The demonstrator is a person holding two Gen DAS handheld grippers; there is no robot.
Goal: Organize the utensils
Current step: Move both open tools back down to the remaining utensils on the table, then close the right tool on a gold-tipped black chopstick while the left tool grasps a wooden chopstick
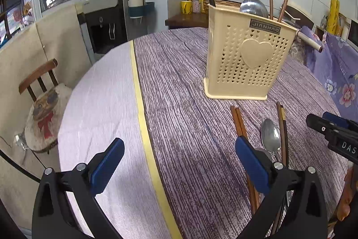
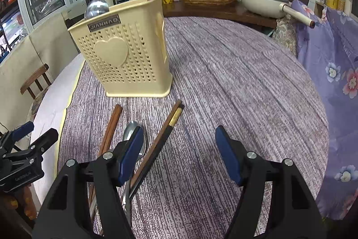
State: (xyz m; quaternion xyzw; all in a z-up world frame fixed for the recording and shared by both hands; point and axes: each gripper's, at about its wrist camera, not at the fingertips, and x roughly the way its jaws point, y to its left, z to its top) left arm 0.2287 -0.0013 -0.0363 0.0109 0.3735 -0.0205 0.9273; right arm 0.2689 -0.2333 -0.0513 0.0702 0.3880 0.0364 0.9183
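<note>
Left wrist view: your left gripper [image 1: 179, 162] is wide open and empty. In front of the cream perforated plastic utensil holder [image 1: 248, 55] lie a reddish-brown wooden chopstick pair [image 1: 239, 124], a steel spoon [image 1: 271, 138] and a dark gold-banded chopstick pair [image 1: 283, 127].

Right wrist view: your right gripper [image 2: 179, 153] is also wide open and empty, over the table in front of the holder. You're likely mid-task, between picks. Next: centre on one utensil, close, drop it in the holder.
</note>
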